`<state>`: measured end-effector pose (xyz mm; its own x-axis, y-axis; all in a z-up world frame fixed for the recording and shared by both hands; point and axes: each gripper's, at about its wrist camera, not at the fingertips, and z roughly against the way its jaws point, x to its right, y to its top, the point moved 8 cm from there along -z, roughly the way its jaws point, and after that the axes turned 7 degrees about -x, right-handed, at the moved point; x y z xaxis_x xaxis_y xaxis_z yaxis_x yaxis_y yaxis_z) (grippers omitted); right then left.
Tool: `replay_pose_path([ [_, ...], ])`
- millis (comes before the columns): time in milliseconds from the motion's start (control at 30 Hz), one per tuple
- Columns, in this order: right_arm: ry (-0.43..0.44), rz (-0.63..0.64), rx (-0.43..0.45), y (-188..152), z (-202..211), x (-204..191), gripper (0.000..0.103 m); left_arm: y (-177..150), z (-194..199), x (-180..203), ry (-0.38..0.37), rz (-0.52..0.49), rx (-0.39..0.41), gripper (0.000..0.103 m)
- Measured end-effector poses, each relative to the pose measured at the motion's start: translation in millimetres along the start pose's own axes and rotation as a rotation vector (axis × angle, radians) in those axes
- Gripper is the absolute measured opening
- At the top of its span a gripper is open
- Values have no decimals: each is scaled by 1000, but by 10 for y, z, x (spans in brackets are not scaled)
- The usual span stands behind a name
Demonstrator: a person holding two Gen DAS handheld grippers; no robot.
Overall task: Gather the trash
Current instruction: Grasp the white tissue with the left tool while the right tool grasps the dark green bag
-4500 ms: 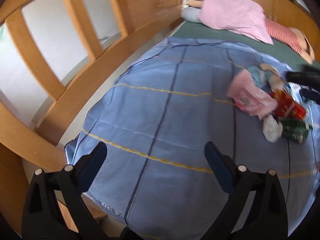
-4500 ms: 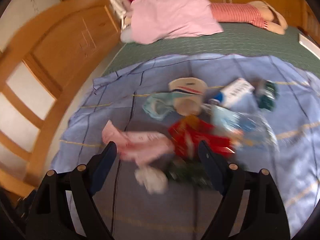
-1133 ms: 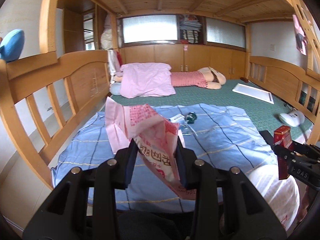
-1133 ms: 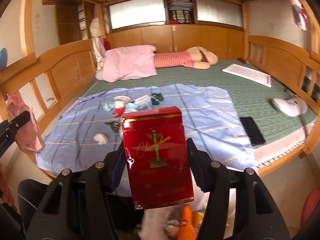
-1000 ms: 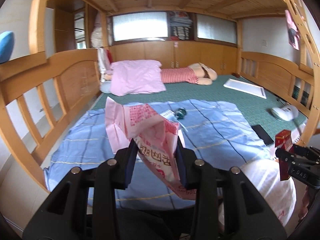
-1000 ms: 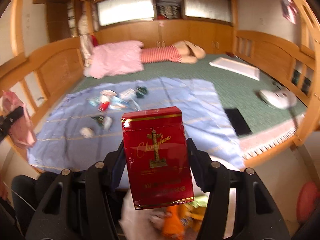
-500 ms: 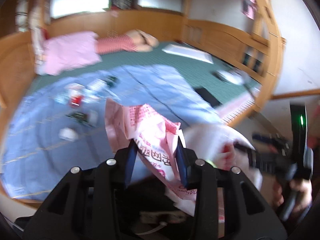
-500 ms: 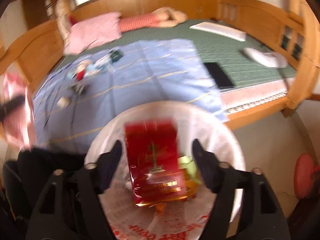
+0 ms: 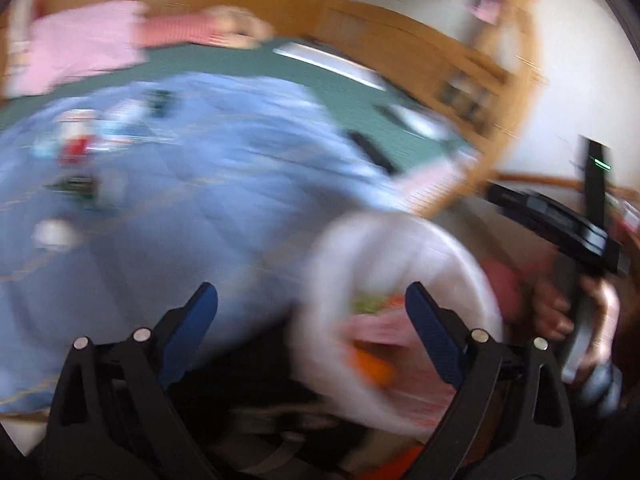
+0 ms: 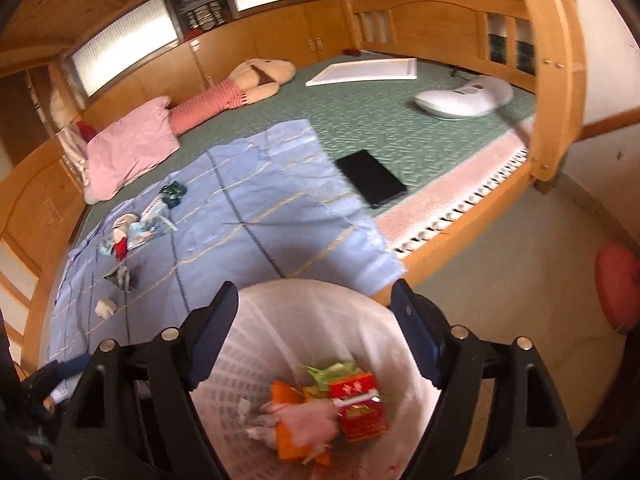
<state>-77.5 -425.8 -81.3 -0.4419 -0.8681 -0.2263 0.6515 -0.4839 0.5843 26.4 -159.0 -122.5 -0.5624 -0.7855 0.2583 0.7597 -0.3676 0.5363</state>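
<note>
A white lined trash basket [image 10: 304,320] stands below the bed's edge. Inside lie a red box [image 10: 360,404], the pink wrapper [image 10: 308,420] and orange and green scraps. My right gripper [image 10: 316,316] is open and empty, right above the basket. My left gripper [image 9: 312,320] is open and empty; its view is blurred, with the basket [image 9: 452,256] just ahead on the right. Several pieces of trash [image 10: 128,232] lie on the blue sheet [image 10: 248,208] on the bed, and show as blurs in the left wrist view [image 9: 76,148].
A black tablet [image 10: 370,176], a white device [image 10: 464,98], a white tray [image 10: 364,72] and a pink pillow [image 10: 128,144] lie on the green mattress. A wooden bed post [image 10: 556,80] stands at right. A red cushion [image 10: 616,292] lies on the floor.
Both grippers have opened. The red box and the pink wrapper have dropped into the basket. The left view has swung right toward the basket.
</note>
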Motion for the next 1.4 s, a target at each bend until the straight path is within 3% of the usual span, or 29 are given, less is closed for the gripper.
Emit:
replay_pose_path([
  [100, 81, 75, -60, 165, -285, -551, 77, 186, 100, -882, 204, 133, 11, 91],
  [133, 107, 100, -81, 217, -383, -733, 77, 244, 142, -1230, 273, 184, 22, 86],
  [200, 169, 179, -111, 359, -648, -1259, 77, 345, 167, -1793, 343, 261, 27, 81],
  [267, 182, 211, -115, 414, -753, -1445, 77, 401, 137, -2150, 376, 300, 14, 77],
  [367, 237, 255, -111, 687, -1197, -2085, 77, 422, -25, -2601, 407, 312, -24, 77],
  [433, 262, 244, -101, 947, -1607, -2470, 77, 399, -96, -2762, 413, 326, -31, 78],
  [500, 193, 261, -75, 1166, -1983, -2739, 77, 317, -167, -2917, 410, 352, -42, 83],
  [567, 184, 290, -59, 1406, -2468, -3098, 77, 232, -184, -3006, 428, 384, -74, 83],
  [600, 159, 280, -74, 1551, -2859, -3232, 77, 221, -176, -3004, 431, 389, -83, 84],
  [667, 93, 245, -109, 1695, -3358, -3312, 77, 258, -97, -2958, 432, 361, -45, 94],
  [733, 46, 201, -167, 1784, -3822, -3378, 77, 315, -19, -2915, 463, 307, -10, 95],
  [833, -24, 142, -204, 1875, -4316, -3398, 76, 324, -61, -2969, 491, 262, -45, 95],
  [867, -27, 131, -207, 1891, -4392, -3390, 62, 317, -81, -3000, 483, 267, -58, 95],
  [900, -26, 130, -211, 1884, -4441, -3402, 45, 311, -98, -3033, 462, 284, -68, 95],
  [1000, -26, 169, -204, 1885, -4407, -3438, 39, 326, -119, -3095, 377, 343, -63, 95],
  [1167, 24, 290, -134, 1813, -3800, -3492, 38, 433, -310, -3066, 311, 365, -43, 88],
  [1300, 98, 367, -147, 1648, -3158, -3452, 38, 528, -664, -2801, 232, 274, -91, 87],
  [1400, 140, 435, -168, 1395, -2603, -3367, 38, 566, -934, -2730, 241, 230, -122, 87],
])
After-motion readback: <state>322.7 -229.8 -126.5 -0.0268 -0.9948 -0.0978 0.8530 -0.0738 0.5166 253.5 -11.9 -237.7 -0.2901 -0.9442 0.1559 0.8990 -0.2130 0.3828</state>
